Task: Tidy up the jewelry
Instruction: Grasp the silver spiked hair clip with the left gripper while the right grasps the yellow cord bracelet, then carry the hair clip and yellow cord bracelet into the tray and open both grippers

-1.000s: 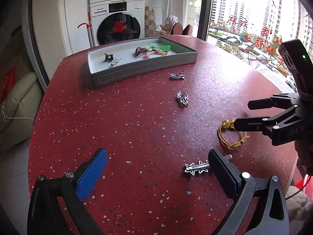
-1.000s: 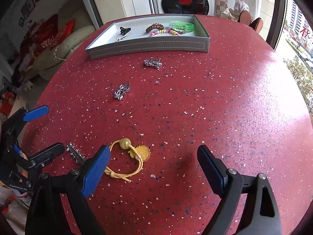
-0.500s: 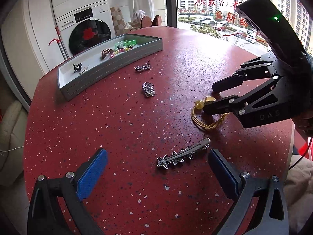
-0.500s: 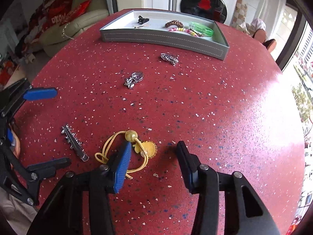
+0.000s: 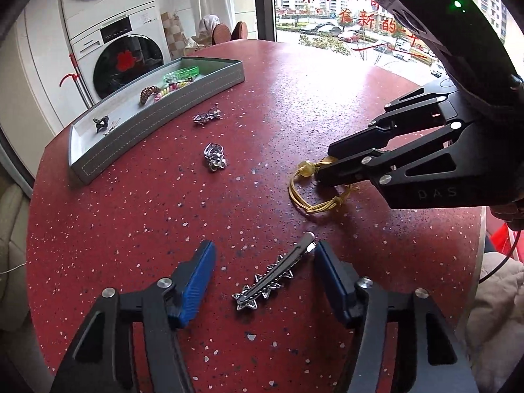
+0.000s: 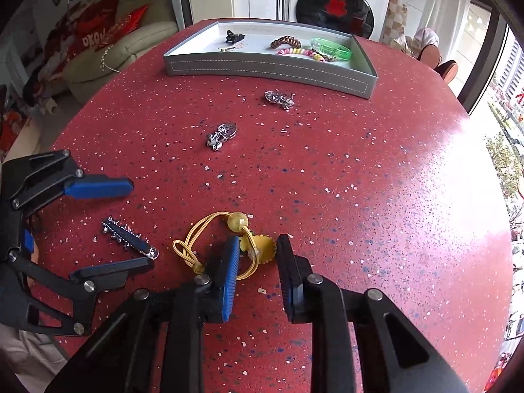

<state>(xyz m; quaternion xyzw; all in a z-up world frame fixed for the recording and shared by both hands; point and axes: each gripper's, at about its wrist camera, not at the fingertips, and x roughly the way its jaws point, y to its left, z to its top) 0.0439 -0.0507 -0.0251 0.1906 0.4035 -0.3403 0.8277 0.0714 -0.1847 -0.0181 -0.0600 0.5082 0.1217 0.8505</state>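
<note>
A silver star hair clip (image 5: pixel 271 275) lies on the red table between the open fingers of my left gripper (image 5: pixel 263 276); it also shows in the right wrist view (image 6: pixel 129 237). A yellow hair tie with a bead and flower (image 6: pixel 235 239) lies between the fingers of my right gripper (image 6: pixel 257 262), which is partly closed around it with a gap left. The hair tie shows in the left wrist view (image 5: pixel 314 193) under the right gripper (image 5: pixel 330 167). A grey tray (image 6: pixel 268 70) at the far side holds several pieces.
Two silver brooches lie on the table between me and the tray, one in the middle (image 6: pixel 221 136) and one nearer the tray (image 6: pixel 280 98). A washing machine (image 6: pixel 334 3) and sofa (image 6: pixel 108 55) stand beyond the table. The table edge is near on the right (image 5: pixel 478 262).
Both grippers have moved in and narrowed. The left now straddles the star clip; the right has closed further around the yellow hair tie.
</note>
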